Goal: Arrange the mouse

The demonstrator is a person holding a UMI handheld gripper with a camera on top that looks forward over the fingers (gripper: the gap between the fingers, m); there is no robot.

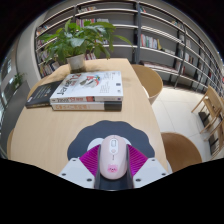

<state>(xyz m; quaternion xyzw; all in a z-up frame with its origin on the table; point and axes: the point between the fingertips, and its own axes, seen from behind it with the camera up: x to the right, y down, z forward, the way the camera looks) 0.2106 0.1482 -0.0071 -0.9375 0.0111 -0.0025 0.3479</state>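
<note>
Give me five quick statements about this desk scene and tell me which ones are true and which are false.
1. The mouse sits between the gripper jaws. True.
2. The mouse is black. False: it is white or pale pink.
3. A dark mouse pad lies under the mouse on the table. True.
4. The potted plant stands nearer the jaws than the books. False: it stands beyond the books.
5. Bookshelves stand beyond the table. True.
</note>
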